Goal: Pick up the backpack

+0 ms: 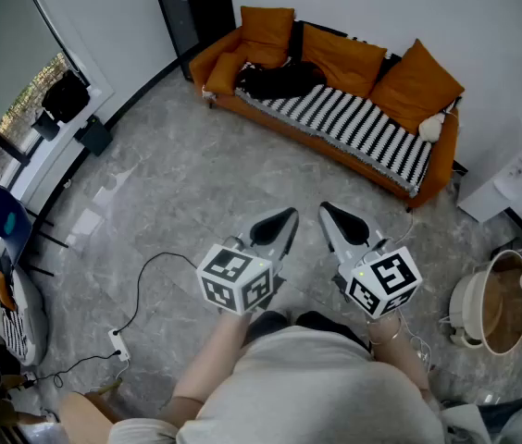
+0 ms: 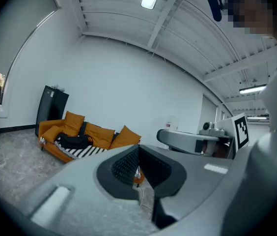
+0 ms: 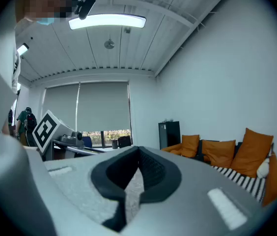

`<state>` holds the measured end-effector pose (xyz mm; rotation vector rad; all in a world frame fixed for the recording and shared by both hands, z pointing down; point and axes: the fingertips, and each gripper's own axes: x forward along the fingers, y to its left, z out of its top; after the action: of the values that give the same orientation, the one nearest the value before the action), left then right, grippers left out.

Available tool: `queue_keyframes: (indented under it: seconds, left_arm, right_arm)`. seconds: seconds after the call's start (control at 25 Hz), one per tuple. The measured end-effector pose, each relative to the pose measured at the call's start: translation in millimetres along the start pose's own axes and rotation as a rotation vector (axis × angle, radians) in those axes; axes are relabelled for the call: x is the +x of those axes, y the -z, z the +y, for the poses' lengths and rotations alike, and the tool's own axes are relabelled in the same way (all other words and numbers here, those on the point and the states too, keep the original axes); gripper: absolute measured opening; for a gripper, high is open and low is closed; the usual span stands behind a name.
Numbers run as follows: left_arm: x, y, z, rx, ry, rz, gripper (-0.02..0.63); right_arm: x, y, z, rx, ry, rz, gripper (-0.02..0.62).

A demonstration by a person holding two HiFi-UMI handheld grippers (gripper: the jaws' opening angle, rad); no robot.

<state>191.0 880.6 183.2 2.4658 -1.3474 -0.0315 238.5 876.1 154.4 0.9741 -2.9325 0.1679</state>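
A black backpack point(image 1: 282, 80) lies on the left half of an orange sofa point(image 1: 335, 109), on its striped black-and-white throw; the left gripper view shows the backpack point(image 2: 74, 141) small and far off. My left gripper point(image 1: 287, 218) and right gripper point(image 1: 328, 213) are held side by side over the grey floor, well short of the sofa, both pointing towards it. Both are shut with nothing between their jaws. In the right gripper view only the sofa's cushions point(image 3: 222, 151) appear, and the backpack is hidden.
A black cabinet point(image 1: 194, 12) stands left of the sofa. A power strip and cable point(image 1: 120, 340) lie on the floor at the left. A round bin point(image 1: 494, 305) and a white unit point(image 1: 520, 178) stand at the right. A chair point(image 1: 2, 225) sits by the window.
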Motion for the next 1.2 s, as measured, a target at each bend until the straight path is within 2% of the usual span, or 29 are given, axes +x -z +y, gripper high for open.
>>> queue_keyframes:
  seconds: [0.16, 0.36, 0.52, 0.76, 0.92, 1.04, 1.2]
  left_arm:
    - [-1.1, 10.8, 8.5, -0.030, -0.005, 0.012, 0.008]
    - [-3.7, 12.5, 26.0, -0.039, -0.026, 0.013, 0.008]
    - [-5.8, 13.2, 30.3, -0.052, -0.026, 0.011, 0.008]
    - [-17.1, 16.2, 37.8, -0.031, -0.005, 0.024, 0.008]
    - [-26.2, 17.7, 44.2, 0.009, 0.012, 0.050, 0.008]
    - [-29.8, 21.0, 45.1, 0.049, 0.033, 0.062, 0.008]
    - [-27.0, 25.3, 49.1, 0.046, 0.058, 0.071, 0.008]
  right_arm:
    - [8.0, 1.1, 2.1, -0.002, -0.014, 0.002, 0.003]
    - [18.1, 7.7, 10.3, 0.077, -0.060, -0.007, 0.003]
    - [19.6, 15.7, 14.0, 0.075, -0.050, 0.004, 0.003]
    - [21.5, 8.4, 19.5, 0.187, -0.042, -0.073, 0.003]
    - [28.4, 20.0, 26.9, 0.145, -0.018, -0.014, 0.003]
    - [29.3, 27.2, 23.6, 0.154, 0.012, 0.001, 0.003]
    - [32.2, 33.6, 19.1, 0.156, 0.042, 0.014, 0.003]
